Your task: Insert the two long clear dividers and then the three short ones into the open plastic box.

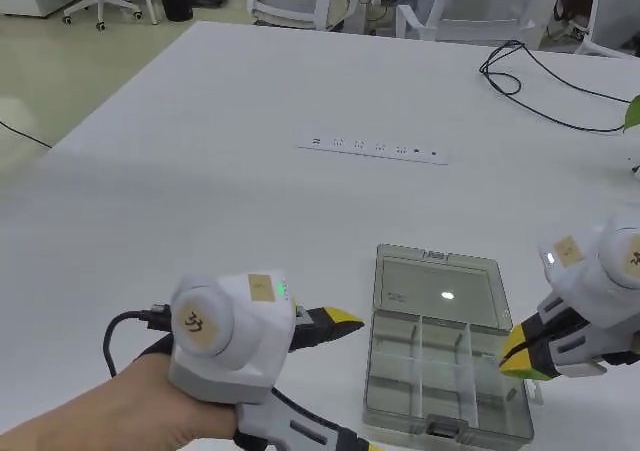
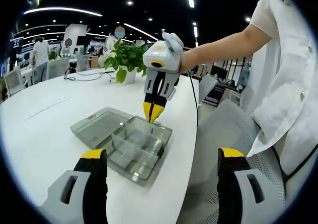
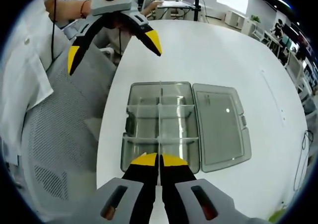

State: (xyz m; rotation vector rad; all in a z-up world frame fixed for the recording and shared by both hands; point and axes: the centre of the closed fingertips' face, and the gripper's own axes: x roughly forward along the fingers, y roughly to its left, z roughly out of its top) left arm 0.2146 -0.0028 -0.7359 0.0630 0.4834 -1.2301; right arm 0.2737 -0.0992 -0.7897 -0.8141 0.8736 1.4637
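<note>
The clear plastic box lies open near the table's front edge, its lid flat behind it. Clear dividers stand inside and split it into several compartments. My right gripper is shut, its yellow tips at the box's near wall; I see nothing between them. It hangs tips-down over the box's edge and comes in from the right. My left gripper is open and empty, a short way from the box. It sits left of the box with its jaws wide.
A long white power strip lies mid-table and a black cable loops at the far right. A potted plant stands behind the box. Mesh chair backs flank the table edge. People sit in the background.
</note>
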